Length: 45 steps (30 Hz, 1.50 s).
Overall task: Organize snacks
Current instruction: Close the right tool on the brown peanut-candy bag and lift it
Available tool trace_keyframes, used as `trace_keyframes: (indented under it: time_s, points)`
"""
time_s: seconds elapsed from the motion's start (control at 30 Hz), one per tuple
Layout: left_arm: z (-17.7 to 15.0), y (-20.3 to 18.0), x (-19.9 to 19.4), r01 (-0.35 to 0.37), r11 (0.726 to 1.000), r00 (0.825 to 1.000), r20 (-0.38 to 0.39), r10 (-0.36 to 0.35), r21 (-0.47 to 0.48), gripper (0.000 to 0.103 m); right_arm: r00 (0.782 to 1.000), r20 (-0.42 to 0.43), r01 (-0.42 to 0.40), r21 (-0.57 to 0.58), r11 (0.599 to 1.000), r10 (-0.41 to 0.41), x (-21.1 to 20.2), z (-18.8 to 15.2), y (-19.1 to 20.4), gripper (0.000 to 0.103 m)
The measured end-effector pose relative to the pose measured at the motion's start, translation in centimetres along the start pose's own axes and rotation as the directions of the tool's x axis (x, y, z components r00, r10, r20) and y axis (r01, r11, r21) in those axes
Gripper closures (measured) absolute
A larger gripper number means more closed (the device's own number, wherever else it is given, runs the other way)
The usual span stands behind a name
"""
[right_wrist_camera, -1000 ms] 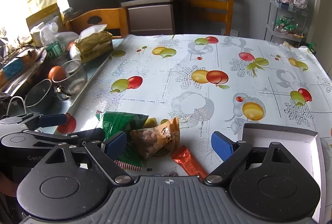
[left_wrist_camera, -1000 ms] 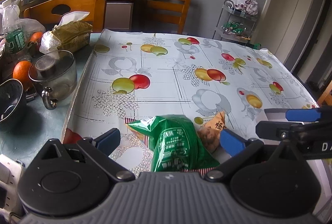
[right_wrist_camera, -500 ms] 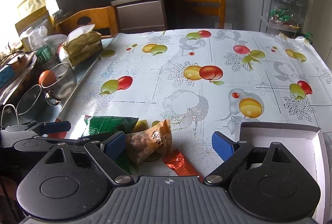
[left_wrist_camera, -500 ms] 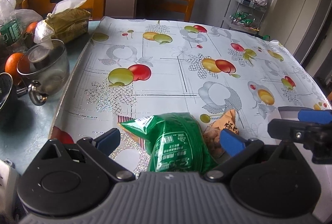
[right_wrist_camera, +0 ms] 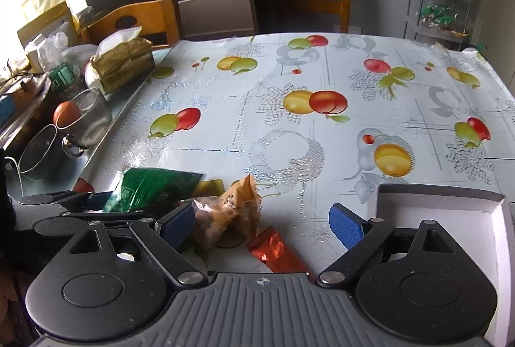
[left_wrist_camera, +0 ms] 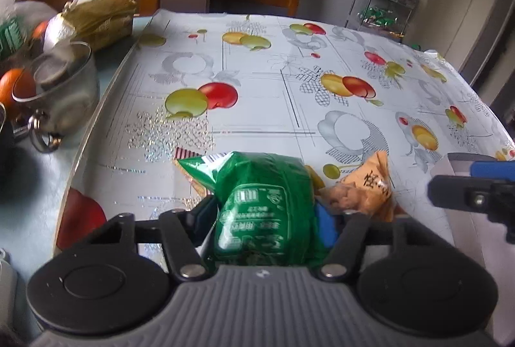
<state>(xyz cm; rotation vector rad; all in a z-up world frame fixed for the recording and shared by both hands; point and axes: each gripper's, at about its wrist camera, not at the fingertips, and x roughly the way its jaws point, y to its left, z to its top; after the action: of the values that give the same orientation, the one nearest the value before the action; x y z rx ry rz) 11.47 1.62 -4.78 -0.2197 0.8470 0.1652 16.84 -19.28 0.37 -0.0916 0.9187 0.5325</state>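
The green snack bag [left_wrist_camera: 264, 205], lying on the tabletop [left_wrist_camera: 273, 96], is being closed on by the left tongs [left_wrist_camera: 265, 215], while the right tongs [right_wrist_camera: 260, 221] are held wide; a lift toward the white box [right_wrist_camera: 450, 202] is likely called for next.

each gripper, left gripper [left_wrist_camera: 267, 215] and right gripper [right_wrist_camera: 262, 223], has a ribbed grey body, two round black discs, black linkage arms with silver rivets, and blue textured pads [right_wrist_camera: 346, 226].
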Motion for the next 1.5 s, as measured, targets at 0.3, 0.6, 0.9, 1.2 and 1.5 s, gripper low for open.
trace_keyframes:
  time_s: [0.3, 0.6, 0.9, 1.2, 1.5]
  points:
    - [-0.1, 1.0, -1.9, 0.044, 0.999, 0.998, 0.052, -0.044, 0.012, 0.048, 0.998, -0.036, -0.046, 0.009, 0.999, 0.046, 2.2, 0.8, 1.1, 0.012]
    - [-0.5, 3.0, -3.4, -0.016, 1.000, 0.997, 0.076, 0.018, -0.027, 0.048, 0.995, -0.088, -0.050, -0.063, 0.997, 0.044, 4.8, 0.1, 2.7, 0.010]
    - [-1.3, 3.9, -4.0, -0.029, 0.999, 0.997, 0.074, 0.032, -0.032, 0.048, 0.991, -0.123, -0.059, -0.115, 0.992, 0.045, 7.4, -0.4, 4.0, 0.007]
    - [-1.8, 4.1, -4.1, -0.034, 0.999, 0.997, 0.063, 0.036, -0.031, 0.048, 0.992, -0.125, -0.024, -0.152, 0.988, 0.005, 9.3, -0.8, 4.3, 0.011]
    - [-2.3, 3.7, -4.1, -0.042, 0.998, 0.997, 0.056, 0.045, -0.046, 0.048, 0.995, -0.096, -0.048, -0.113, 0.992, 0.037, 9.3, -0.6, 3.6, 0.037]
